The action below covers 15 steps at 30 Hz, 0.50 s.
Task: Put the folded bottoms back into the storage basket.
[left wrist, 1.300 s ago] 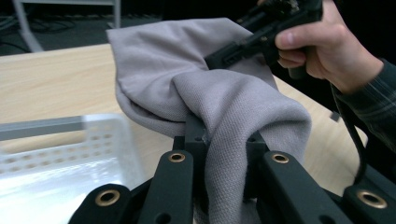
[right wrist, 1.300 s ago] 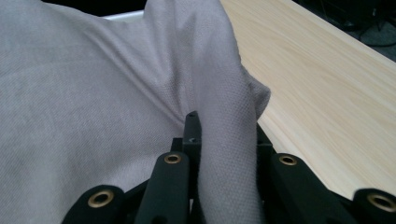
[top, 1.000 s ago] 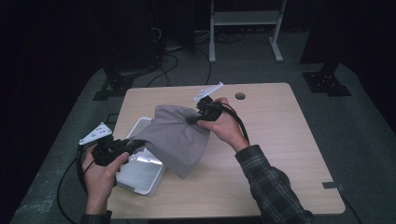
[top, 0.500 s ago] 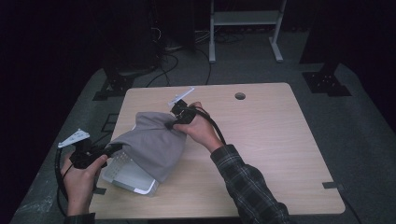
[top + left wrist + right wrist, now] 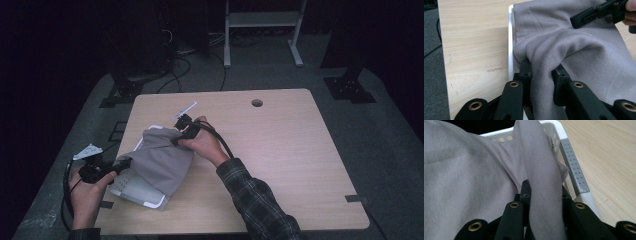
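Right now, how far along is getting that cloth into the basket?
Partly done: the grey cloth already drapes over the white basket. In hand: the left gripper and right gripper each pinch a fold. Left: tucking it inside and letting go.

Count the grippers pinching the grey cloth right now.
2. The left gripper pinches the grey cloth at its near-left edge; the right gripper pinches a fold at its far edge, over the white basket.

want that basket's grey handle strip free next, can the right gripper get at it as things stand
Probably not at once: the right gripper is clamped on a fold of the grey knit cloth, so its jaws are occupied. The white plastic basket's grey dotted strip lies uncovered beside it, so nothing else blocks the way.
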{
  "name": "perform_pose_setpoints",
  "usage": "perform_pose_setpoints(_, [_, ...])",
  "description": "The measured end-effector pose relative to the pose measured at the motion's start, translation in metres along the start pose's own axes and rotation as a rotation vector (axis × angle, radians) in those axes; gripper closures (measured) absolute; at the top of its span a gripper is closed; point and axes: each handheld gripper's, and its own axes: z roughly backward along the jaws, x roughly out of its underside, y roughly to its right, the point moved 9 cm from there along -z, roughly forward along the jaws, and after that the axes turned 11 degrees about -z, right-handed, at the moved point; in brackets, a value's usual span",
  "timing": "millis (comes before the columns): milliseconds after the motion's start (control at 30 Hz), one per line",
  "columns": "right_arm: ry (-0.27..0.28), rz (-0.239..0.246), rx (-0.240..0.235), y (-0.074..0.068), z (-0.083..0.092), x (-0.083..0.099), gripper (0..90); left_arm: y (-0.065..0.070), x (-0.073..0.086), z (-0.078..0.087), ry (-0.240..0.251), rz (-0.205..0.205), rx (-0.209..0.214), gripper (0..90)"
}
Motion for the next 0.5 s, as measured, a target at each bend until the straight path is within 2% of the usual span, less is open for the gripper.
perform_pose_setpoints(133, [-0.010,0.005,0.010,0.0016,-0.0056,0.0021,71.5,-0.0027,0.0056,-0.0031,-0.021,-0.022,-0.003,69.6])
perform_pose_setpoints(233, [-0.016,0.000,0.013,0.0024,-0.0077,0.0035,71.1,-0.0063,0.0092,-0.0042,-0.036,-0.043,-0.022,66.2])
perform_pose_setpoints(300, [-0.012,-0.006,0.016,0.0029,-0.0087,0.0037,69.5,-0.0066,0.0088,-0.0039,-0.028,-0.045,-0.017,59.9])
perform_pose_setpoints(500, [-0.003,-0.014,0.021,0.0044,-0.0079,0.0029,63.1,-0.0039,0.0018,-0.0004,-0.001,-0.058,-0.018,52.9])
